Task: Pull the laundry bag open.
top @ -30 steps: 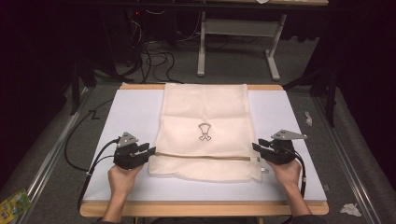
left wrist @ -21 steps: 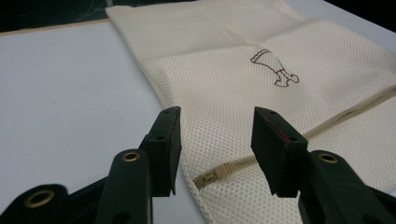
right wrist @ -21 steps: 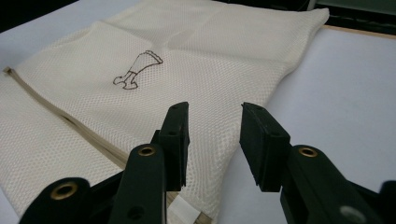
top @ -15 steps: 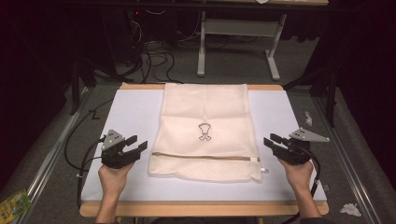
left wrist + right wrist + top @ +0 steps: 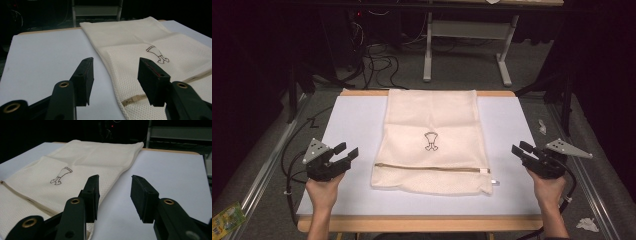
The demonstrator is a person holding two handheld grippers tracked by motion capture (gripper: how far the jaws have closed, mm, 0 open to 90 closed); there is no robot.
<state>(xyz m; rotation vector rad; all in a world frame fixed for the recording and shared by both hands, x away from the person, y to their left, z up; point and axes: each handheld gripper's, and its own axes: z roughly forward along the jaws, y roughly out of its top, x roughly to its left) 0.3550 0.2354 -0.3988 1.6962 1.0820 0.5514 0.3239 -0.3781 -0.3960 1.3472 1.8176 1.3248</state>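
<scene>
Left hand-held gripper (image 5: 346, 154) sits lower left of the high view, over the left edge of the white surface (image 5: 352, 125), held by the left hand (image 5: 323, 190). Jaws are apart with nothing between them; they have just been opening. It is off the bag, clearly to the left of it. In the left gripper view the two black jaws (image 5: 113, 80) rise from the bottom of the frame with bare surface and the bag's left edge showing in the gap.

Cream mesh bag (image 5: 432, 140) lies flat in the centre of the high view, long axis running from the far edge of the surface toward the near edge. Small dark printed mark (image 5: 430, 140) sits mid-bag. Zip line (image 5: 432, 168) crosses it left to right in the lower part, with a pull tab (image 5: 495, 182) sticking out at the lower right corner. The near part looks folded over or doubled; I cannot tell which.

Right hand-held gripper (image 5: 521, 149) sits right of centre at the right edge of the surface, held by the right hand (image 5: 548, 192). Jaws are spread and empty, and have also just been opening. It is clear of the bag, to the right of it. In the right gripper view the bag fills the left of the frame and bare surface shows between the jaws.
</scene>
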